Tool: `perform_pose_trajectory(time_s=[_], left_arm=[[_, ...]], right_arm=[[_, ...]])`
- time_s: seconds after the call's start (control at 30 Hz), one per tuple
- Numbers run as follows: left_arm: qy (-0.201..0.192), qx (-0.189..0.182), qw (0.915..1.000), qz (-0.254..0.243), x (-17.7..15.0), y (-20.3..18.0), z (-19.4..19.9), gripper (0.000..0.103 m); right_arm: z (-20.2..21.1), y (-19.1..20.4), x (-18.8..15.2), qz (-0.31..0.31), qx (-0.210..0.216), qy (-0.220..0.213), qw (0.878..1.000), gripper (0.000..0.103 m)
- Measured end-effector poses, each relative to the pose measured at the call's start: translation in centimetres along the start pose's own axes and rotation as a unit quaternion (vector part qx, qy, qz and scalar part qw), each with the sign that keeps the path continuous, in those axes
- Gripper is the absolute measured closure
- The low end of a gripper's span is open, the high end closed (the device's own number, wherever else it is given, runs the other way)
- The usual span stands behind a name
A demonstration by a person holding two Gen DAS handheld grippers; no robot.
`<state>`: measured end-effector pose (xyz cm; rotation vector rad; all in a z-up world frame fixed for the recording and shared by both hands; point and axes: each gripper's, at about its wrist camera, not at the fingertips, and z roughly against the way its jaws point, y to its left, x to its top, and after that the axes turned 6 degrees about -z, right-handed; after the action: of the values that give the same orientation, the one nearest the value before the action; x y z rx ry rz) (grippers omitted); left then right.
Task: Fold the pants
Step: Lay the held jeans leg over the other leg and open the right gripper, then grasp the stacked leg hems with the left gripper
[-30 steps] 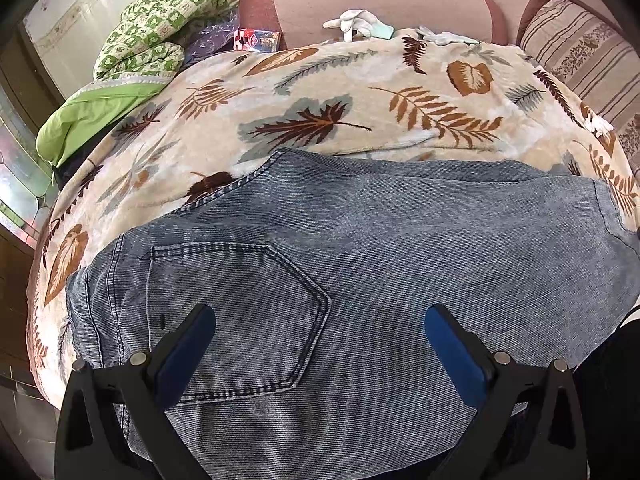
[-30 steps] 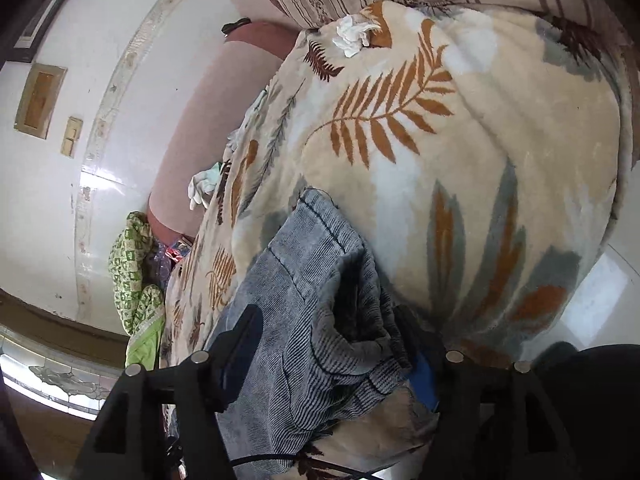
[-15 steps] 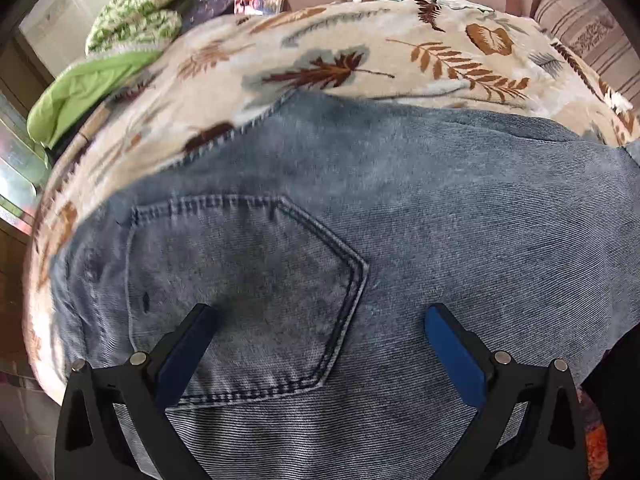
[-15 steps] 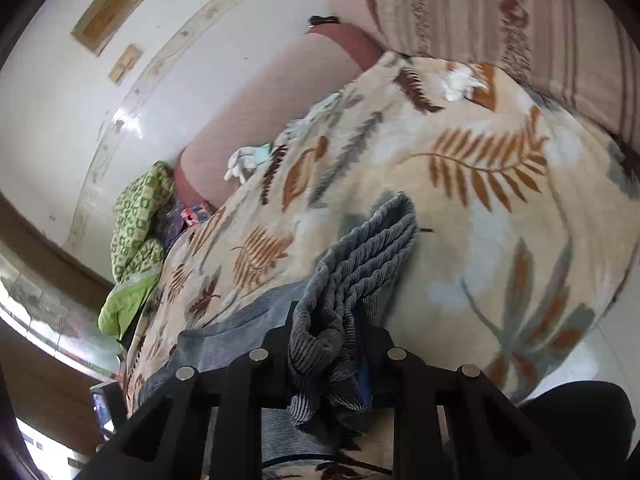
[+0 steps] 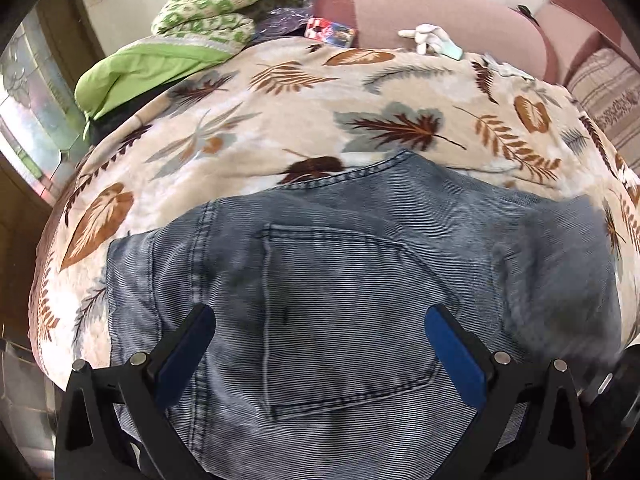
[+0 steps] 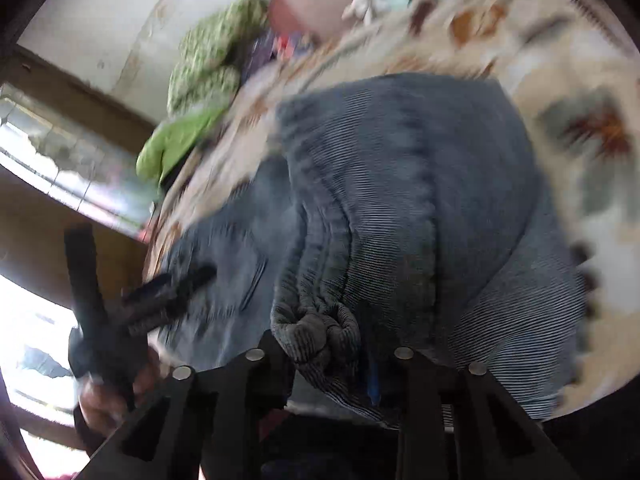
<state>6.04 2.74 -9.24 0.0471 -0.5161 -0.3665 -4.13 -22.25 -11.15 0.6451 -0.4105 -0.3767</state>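
Note:
Blue-grey denim pants [image 5: 400,208] lie on a leaf-print blanket [image 5: 280,128], back pocket [image 5: 340,280] up. My left gripper [image 5: 318,316] hovers open over that pocket with nothing between its fingers. In the right wrist view my right gripper [image 6: 328,344] has a bunched end of the pants [image 6: 316,328] between its jaws, which are opening. The lifted leg [image 6: 400,180] drapes forward over the rest of the pants. That leg shows as a blurred fold [image 5: 560,280] at the right of the left wrist view. The left gripper [image 6: 160,292] and the hand [image 6: 108,392] holding it appear at the left.
A green quilt [image 5: 160,64] and a green-patterned pillow [image 5: 224,4] lie at the blanket's far left. A white glove [image 5: 428,38] rests by the pink sofa back [image 5: 440,4]. A striped cushion [image 5: 608,92] sits at the right. The blanket drops off at the left edge.
My right gripper closed on the pant leg's end, rolled, and carried it across over the pants toward the left gripper. The left gripper shifted sideways, staying open above the pocket.

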Motion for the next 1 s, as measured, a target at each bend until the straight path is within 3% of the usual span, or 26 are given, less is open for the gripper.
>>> perform_pose_trajectory(time_s=[0.07, 0.13, 0.2, 0.3, 0.4, 0.53, 0.6, 0.7, 0.77, 0.83, 1.0], left_arm=[[0.001, 0.001, 1.0000, 0.002, -0.2, 0.4, 0.0, 0.000], [0.002, -0.001, 1.0000, 0.002, -0.2, 0.4, -0.1, 0.000], [0.002, -0.005, 1.0000, 0.001, -0.2, 0.2, -0.1, 0.000], [-0.002, -0.012, 0.9999, -0.010, 0.0, -0.6, 0.1, 0.000], [-0.009, -0.020, 0.9994, -0.027, 0.2, -2.0, 0.4, 0.000], [-0.012, -0.041, 0.9983, -0.040, 1.5, -4.1, 0.2, 0.000], [-0.013, -0.052, 0.9977, -0.041, 2.6, -4.9, -0.4, 0.000], [-0.004, -0.066, 0.9975, -0.025, 3.9, -5.6, -1.3, 0.000], [0.000, -0.077, 0.9968, -0.020, 4.5, -6.0, -1.7, 0.000], [0.006, -0.084, 0.9963, -0.020, 5.0, -6.5, -2.0, 0.001], [0.015, -0.129, 0.9916, -0.004, 5.7, -7.5, -2.3, 0.011]], right_arm=[[-1.4, 0.4, -0.7, 0.016, -0.003, 0.033, 0.999, 0.062], [-1.2, 1.0, -1.2, 0.046, 0.003, 0.033, 0.998, 0.043], [-0.1, 1.2, -1.5, 0.064, 0.023, 0.028, 0.997, 0.037], [2.0, 0.9, -1.7, 0.090, 0.049, 0.009, 0.995, 0.037], [5.1, -0.4, -0.8, 0.083, 0.081, -0.042, 0.992, 0.037], [7.0, -2.3, 1.5, 0.058, 0.026, -0.109, 0.992, 0.037], [6.8, -3.3, 2.9, 0.043, 0.017, -0.128, 0.991, 0.037], [4.9, -5.1, 4.6, 0.030, -0.007, -0.126, 0.992, 0.038], [2.2, -7.0, 5.0, 0.004, -0.012, -0.090, 0.996, 0.039], [2.3, -7.9, 4.7, 0.012, 0.010, -0.110, 0.994, 0.040], [3.1, -8.8, 4.6, -0.001, 0.054, -0.111, 0.992, 0.040]])
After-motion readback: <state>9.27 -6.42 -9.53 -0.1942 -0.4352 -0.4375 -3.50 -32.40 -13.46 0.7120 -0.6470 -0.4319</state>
